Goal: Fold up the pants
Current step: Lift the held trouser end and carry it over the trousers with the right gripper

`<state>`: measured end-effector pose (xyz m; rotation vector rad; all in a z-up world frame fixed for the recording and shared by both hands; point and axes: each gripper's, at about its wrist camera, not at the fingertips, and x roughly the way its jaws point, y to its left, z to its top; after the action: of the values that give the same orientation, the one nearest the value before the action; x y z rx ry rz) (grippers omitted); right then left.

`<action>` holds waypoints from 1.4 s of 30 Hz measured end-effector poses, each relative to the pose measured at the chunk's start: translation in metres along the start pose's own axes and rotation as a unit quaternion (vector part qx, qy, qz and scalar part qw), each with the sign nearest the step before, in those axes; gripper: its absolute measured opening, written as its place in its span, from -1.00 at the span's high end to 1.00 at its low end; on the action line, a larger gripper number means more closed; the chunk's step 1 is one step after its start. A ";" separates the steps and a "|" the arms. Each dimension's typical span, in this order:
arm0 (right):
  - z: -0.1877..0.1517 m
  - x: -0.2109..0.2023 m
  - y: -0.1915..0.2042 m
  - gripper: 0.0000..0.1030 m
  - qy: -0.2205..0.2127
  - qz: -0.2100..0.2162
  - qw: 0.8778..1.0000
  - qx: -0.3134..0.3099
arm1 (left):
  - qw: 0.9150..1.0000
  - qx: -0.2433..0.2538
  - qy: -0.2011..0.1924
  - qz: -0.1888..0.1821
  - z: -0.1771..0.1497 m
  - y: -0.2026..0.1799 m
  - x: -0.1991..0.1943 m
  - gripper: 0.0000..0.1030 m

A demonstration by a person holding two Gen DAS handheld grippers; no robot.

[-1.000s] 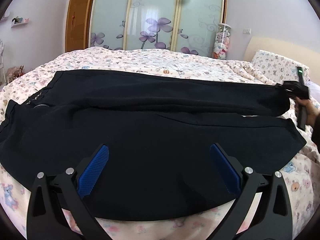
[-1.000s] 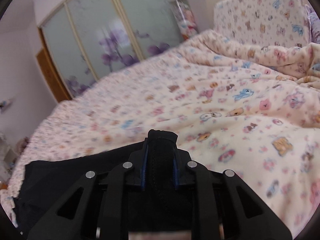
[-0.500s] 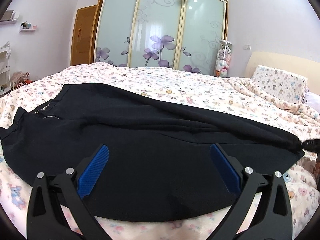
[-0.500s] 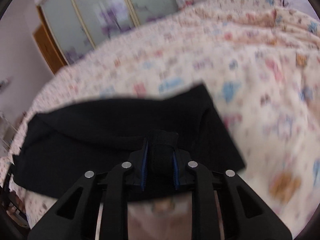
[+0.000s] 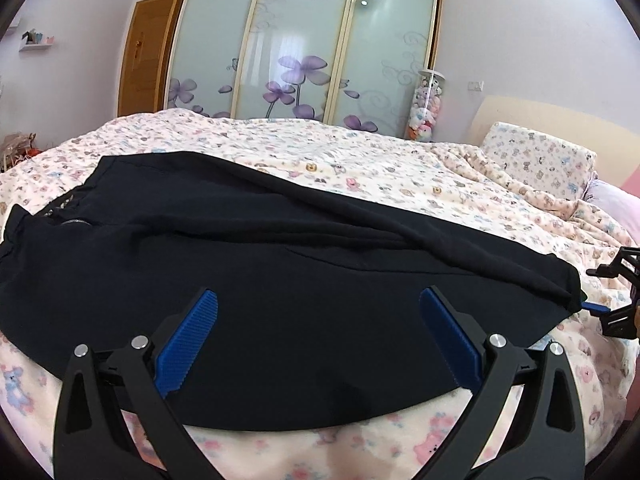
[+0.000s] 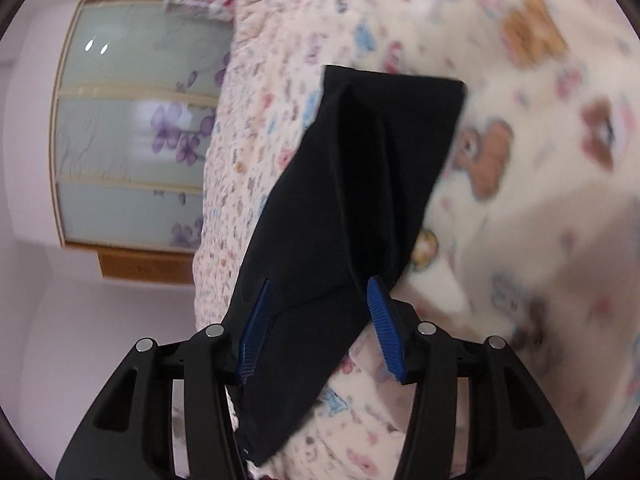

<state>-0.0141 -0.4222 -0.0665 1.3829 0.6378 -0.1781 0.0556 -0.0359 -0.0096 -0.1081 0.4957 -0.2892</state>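
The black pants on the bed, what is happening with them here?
A person with a claw in each hand is folding the black pants on the bed. The right claw stands open around the leg end, no longer pinching it. The left claw hovers wide open over the middle, holding nothing.

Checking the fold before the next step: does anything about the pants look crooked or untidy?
Yes. On the black pants, the upper leg runs diagonally across the lower one, so their edges don't line up. Nothing looks torn or spilled on the bed.
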 end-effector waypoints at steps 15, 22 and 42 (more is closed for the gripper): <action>-0.013 0.043 -0.005 0.25 -0.005 0.006 0.998 0.069 | 0.999 -0.039 0.016 -0.001 0.001 0.012 0.006 -0.96; -0.004 0.040 -0.029 0.80 -0.082 0.000 0.993 0.086 | 0.999 -0.047 0.022 0.007 0.000 0.015 0.009 -0.96; -0.009 0.046 -0.016 0.93 -0.133 -0.052 0.987 -0.067 | 0.987 -0.159 0.025 0.004 0.034 0.079 0.014 -0.96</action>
<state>0.0133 -0.4060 -0.1047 1.1716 0.4897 -0.3894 0.1034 0.0368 0.0005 -0.4099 0.5885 -0.2041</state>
